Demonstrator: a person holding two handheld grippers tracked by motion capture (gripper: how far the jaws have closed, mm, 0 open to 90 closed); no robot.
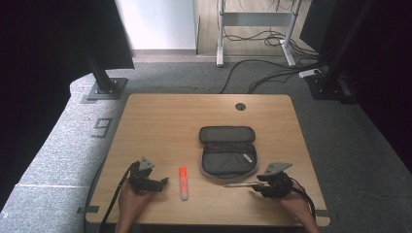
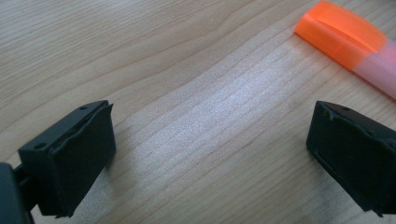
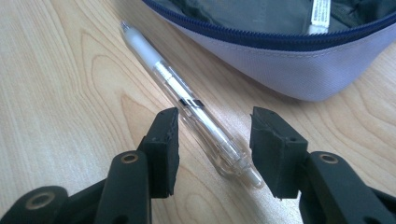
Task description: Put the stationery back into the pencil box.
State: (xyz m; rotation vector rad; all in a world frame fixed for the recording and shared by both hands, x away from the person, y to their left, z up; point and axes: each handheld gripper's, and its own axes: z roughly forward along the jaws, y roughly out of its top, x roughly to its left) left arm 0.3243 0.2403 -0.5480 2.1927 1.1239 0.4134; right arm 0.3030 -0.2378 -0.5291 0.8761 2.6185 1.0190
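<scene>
An open grey pencil case (image 1: pixel 227 152) lies unzipped in the middle of the wooden table (image 1: pixel 160 121); its pale rim with a blue zip (image 3: pixel 289 70) fills the top of the right gripper view. A clear pen (image 1: pixel 238 184) (image 3: pixel 187 100) lies on the table just in front of the case. My right gripper (image 1: pixel 256 186) (image 3: pixel 214 144) is open, its jaws on either side of the pen's rear end without closing on it. An orange-capped highlighter (image 1: pixel 183 182) (image 2: pixel 350 39) lies left of the case. My left gripper (image 1: pixel 163 182) (image 2: pixel 210 154) is open over bare wood, just short of the highlighter.
A round cable hole (image 1: pixel 240 106) sits near the table's far edge. Beyond the table are desk legs (image 1: pixel 221 34), loose cables (image 1: pixel 272 73) on the carpet and black stand bases (image 1: pixel 104 90) at both sides. The person's hands come in at the near edge.
</scene>
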